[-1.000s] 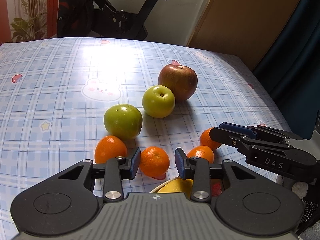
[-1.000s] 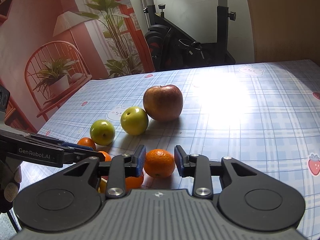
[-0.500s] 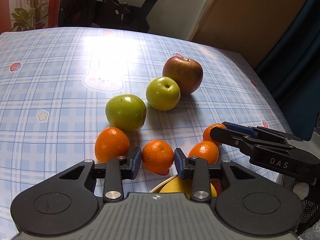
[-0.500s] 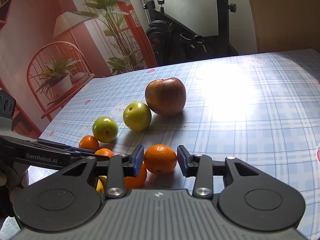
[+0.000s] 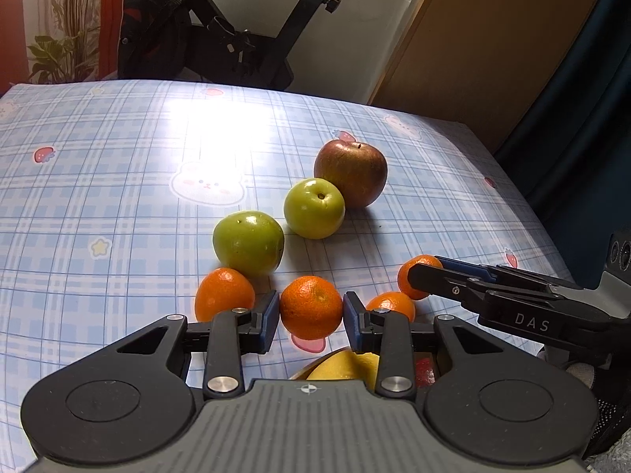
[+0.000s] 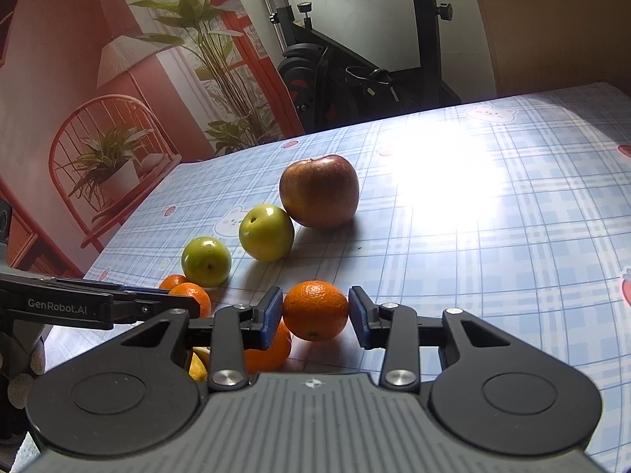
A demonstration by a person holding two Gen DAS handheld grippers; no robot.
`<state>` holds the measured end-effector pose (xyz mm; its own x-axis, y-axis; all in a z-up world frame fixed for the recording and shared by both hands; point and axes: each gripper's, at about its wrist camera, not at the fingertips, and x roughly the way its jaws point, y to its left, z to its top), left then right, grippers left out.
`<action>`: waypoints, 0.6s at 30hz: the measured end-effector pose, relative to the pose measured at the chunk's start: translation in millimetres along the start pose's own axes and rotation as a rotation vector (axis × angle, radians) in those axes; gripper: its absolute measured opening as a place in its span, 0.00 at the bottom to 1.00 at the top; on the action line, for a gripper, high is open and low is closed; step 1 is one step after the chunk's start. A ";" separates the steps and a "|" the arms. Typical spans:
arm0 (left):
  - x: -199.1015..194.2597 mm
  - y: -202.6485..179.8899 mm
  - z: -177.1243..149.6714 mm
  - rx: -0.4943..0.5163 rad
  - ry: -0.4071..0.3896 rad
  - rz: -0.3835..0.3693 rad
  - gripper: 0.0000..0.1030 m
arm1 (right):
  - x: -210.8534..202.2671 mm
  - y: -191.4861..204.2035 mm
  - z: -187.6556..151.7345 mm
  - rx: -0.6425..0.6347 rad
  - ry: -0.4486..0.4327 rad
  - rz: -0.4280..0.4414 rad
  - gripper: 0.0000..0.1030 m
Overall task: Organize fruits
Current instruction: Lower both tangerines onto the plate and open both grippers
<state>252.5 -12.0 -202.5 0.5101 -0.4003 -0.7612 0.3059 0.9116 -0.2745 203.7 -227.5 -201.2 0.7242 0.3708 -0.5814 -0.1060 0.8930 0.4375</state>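
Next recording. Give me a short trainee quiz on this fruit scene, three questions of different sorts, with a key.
1. How many green apples lie on the tablecloth?
2. True or false: the red apple lies nearer the grippers than every orange does.
3. What sits between the pads of the left gripper? A) a green apple B) an orange C) nothing

Key:
1. Two.
2. False. The red apple is the farthest fruit, behind the green apples.
3. B, an orange.
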 end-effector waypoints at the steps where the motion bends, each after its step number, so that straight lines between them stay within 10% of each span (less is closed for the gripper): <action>1: -5.7 -2.0 0.5 0.008 -0.009 0.001 0.36 | -4.1 1.0 1.2 -0.002 -0.007 -0.001 0.38; 18: -76.3 -45.0 -46.7 0.107 -0.048 -0.070 0.36 | -86.4 32.9 -28.9 -0.100 -0.050 -0.006 0.38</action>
<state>162.3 -18.2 -159.4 0.5217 -0.4692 -0.7125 0.4249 0.8671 -0.2600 118.0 -222.8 -156.4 0.7576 0.3541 -0.5483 -0.1669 0.9172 0.3618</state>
